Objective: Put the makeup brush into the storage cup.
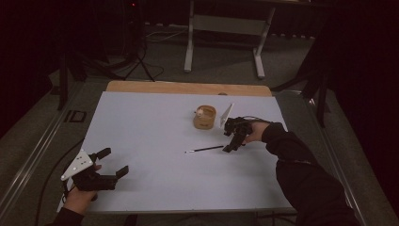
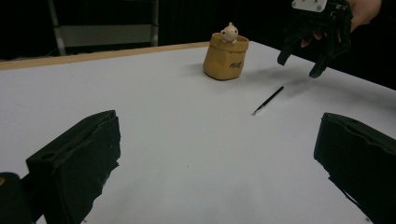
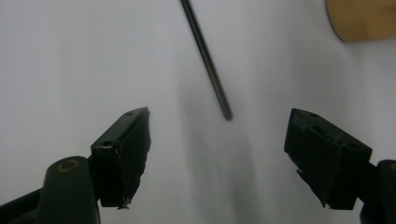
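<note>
A thin black pen (image 1: 205,149) lies on the white table top (image 1: 150,136), a little right of centre. It also appears as the pen (image 2: 268,100) in the left gripper view and the pen (image 3: 206,60) in the right gripper view. My right gripper (image 1: 231,143) hovers open just above the pen's right end, jaws pointing down, nothing between them; the right gripper (image 3: 217,149) has its jaws on either side of that end. My left gripper (image 1: 115,162) rests open near the front left corner, far from the pen. A tan pot (image 1: 204,117) with a small pale figure (image 2: 229,32) stands behind the pen.
A wooden strip (image 1: 188,87) runs along the table's far edge. Beyond it stand a grey desk frame (image 1: 226,28) and a tripod (image 1: 139,56) on the dark floor. The person's right sleeve (image 1: 306,179) crosses the table's right front corner.
</note>
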Demonstrator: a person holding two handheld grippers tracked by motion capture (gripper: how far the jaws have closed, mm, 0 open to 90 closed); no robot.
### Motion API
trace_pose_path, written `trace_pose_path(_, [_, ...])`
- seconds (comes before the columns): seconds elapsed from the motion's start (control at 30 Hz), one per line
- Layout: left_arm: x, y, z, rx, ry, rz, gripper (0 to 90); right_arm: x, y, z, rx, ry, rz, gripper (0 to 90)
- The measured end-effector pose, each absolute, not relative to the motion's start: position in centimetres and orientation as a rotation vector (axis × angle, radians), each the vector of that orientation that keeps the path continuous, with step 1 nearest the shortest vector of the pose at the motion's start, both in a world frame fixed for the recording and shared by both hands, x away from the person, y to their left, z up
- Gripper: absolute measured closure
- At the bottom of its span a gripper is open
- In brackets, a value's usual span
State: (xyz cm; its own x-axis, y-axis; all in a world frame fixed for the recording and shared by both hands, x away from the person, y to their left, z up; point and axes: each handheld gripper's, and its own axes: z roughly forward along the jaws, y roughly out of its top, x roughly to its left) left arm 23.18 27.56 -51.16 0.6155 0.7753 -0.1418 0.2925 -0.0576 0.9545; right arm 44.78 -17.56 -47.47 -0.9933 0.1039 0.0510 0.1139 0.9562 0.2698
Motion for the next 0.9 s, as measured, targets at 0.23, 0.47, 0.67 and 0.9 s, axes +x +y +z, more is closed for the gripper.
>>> trace_pose_path(0.23, [23.2, 27.6, -51.2, 1.633, 0.900, 0.494, 0.5, 44.6, -16.2, -47.3, -0.047, -3.072, -0.417, 22.2])
trace_pose_path(0.47, [23.2, 27.6, -51.2, 1.632, 0.901, 0.491, 0.5, 44.4, -14.8, -47.4, 0.028, -3.074, -0.409, 19.2])
trace_pose_path(0.67, [23.2, 27.6, -51.2, 1.632, 0.900, 0.490, 0.5, 44.1, -13.6, -47.6, 0.133, -3.097, -0.373, 21.3])
trace_pose_path(0.9, [23.2, 27.6, -51.2, 1.634, 0.899, 0.489, 0.5, 43.9, -12.6, -47.5, 0.254, -3.087, -0.406, 31.7])
